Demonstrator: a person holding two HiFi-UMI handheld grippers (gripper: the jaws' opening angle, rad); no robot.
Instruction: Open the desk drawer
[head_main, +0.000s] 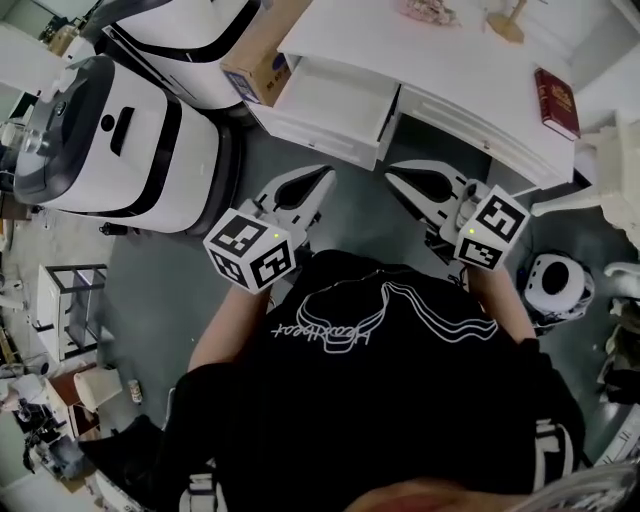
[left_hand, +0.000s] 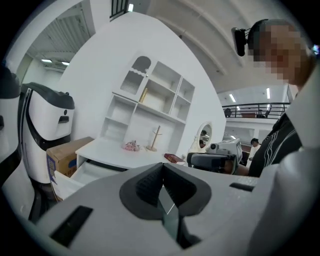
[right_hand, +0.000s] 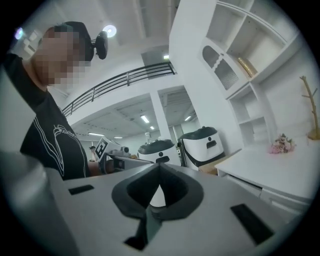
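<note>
The white desk stands ahead of me, and its left drawer is pulled out, with an empty white inside. The left gripper view also shows the drawer open below the desk top. Both grippers are held up close to my chest, well back from the desk and touching nothing. My left gripper is shut, its dark pads meeting at the tip with nothing between them. My right gripper looks shut and empty too, and its pads come together at the tip.
Two large white-and-black machines stand left of the desk, with a cardboard box between them and the drawer. A red book and a wooden stand are on the desk. A round white device sits on the floor at right.
</note>
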